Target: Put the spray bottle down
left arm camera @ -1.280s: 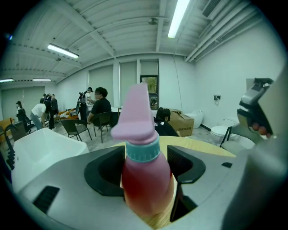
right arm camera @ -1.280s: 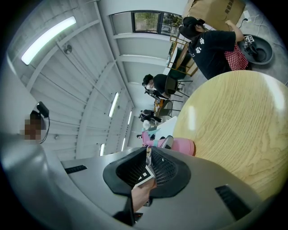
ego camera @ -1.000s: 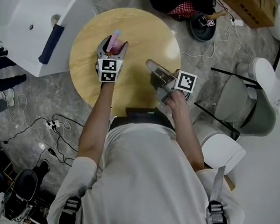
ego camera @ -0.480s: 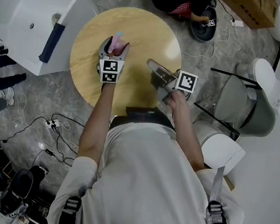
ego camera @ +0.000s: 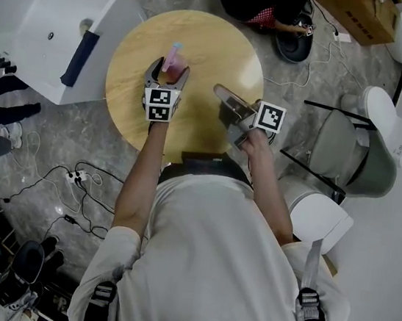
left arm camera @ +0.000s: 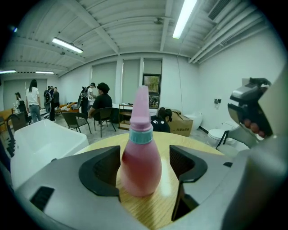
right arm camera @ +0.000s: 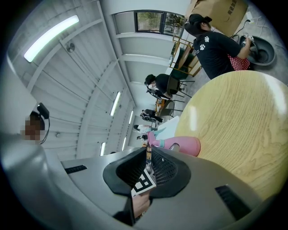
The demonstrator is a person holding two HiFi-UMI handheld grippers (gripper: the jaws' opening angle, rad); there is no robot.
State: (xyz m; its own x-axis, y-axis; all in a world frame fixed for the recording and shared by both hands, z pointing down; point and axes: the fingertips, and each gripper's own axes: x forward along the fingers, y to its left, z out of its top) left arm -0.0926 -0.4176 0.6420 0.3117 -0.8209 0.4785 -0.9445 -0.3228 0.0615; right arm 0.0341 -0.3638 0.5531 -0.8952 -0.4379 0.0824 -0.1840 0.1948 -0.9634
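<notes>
Left gripper point(ego camera: 167, 77) jaws stand wide apart, having just been opening. Pink spray bottle point(left arm camera: 140, 155) stands upright between them. There is a clear gap on the bottle's right side; the left pad lies just beside it, and I cannot tell whether it touches. No squeeze is evident. The bottle's base rests on the round wooden table point(ego camera: 217, 43), so the table carries it, not the claw.

Judgement: the set-down is done and this is the release. The wide opening gives room to draw back without catching the bulge of the body and tipping it. The bottle is narrow at the neck and broad low down, so it is likely steady when freed.

Right gripper point(ego camera: 221, 93) is over the table's right side, near the bottle and pointing toward it. Its jaws are closed tip to tip on nothing: idle, clear of the release. White washbasin point(ego camera: 35, 18) stands off the table's left edge, not involved.
</notes>
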